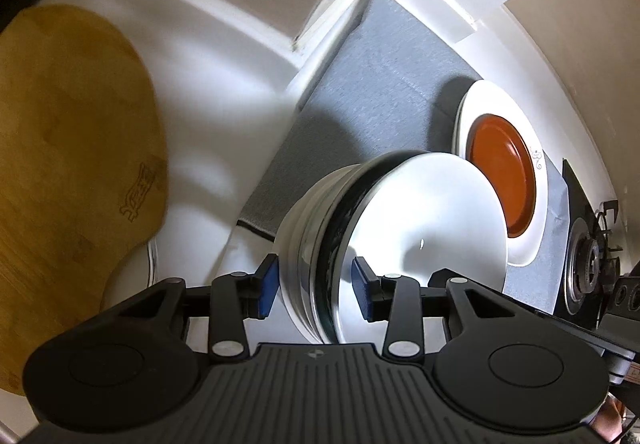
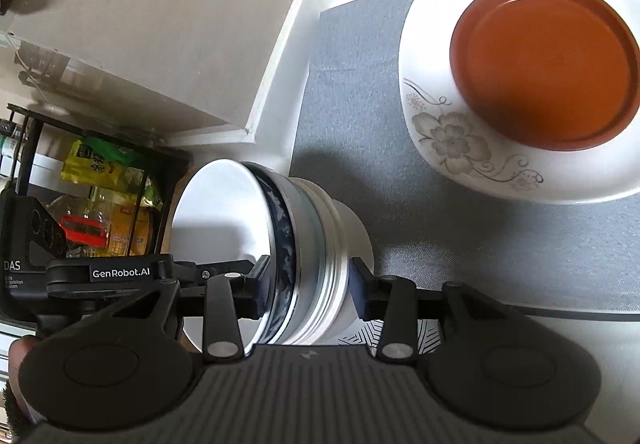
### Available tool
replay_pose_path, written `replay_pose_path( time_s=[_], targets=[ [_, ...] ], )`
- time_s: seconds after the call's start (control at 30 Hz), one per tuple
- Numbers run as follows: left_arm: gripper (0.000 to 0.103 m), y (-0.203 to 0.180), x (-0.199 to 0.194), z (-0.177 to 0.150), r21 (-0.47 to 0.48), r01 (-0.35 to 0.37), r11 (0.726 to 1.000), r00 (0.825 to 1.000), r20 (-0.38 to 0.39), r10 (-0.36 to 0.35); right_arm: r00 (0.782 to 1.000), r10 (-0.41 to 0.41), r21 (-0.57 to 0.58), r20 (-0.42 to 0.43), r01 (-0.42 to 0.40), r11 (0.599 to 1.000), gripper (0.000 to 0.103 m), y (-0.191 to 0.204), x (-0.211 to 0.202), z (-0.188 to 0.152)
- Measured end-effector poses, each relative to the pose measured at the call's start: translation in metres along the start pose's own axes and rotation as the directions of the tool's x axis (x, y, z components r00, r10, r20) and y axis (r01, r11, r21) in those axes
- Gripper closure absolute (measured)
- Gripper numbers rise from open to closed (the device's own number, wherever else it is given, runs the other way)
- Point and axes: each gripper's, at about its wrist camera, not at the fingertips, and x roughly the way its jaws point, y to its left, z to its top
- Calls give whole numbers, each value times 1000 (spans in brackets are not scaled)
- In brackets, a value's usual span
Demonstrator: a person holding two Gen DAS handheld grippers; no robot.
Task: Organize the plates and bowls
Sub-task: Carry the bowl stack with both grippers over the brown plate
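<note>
Nested bowls [image 1: 384, 240] sit clamped between both my claws: my left claw [image 1: 316, 288] pinches the stack's rim on one side and my right claw [image 2: 308, 286] pinches the opposite side, because one grip would likely let so many bowls tilt. At two o'clock on the grey mat [image 2: 360, 92] waits the flowered plate [image 2: 448, 132] carrying the brown dish [image 2: 548, 72], so plates stay apart from bowls.

left wrist: my view looks steeply down, close on bowl stack [image 1: 360, 244] | right wrist: slanted down, equally close | shared: stack, orange plate [image 2: 548, 64] at 1 o'clock
</note>
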Motion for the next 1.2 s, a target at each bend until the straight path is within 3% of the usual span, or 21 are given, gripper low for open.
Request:
replay_pose_path(
  time_s=[0.6, 0.97, 1.2],
  targets=[
    [61, -81, -3, 38, 139, 35, 990, 999, 16, -38, 987, -24, 44, 157, 17, 999, 58, -19, -70, 35],
    [61, -137, 9, 66, 253, 87, 964, 996, -8, -87, 960, -89, 105, 267, 63, 992, 58, -38, -111, 60],
    [60, -179, 26, 80, 332, 77, 940, 997, 0, -82, 939, -143, 127, 312, 108, 986, 58, -55, -127, 79]
  ],
)
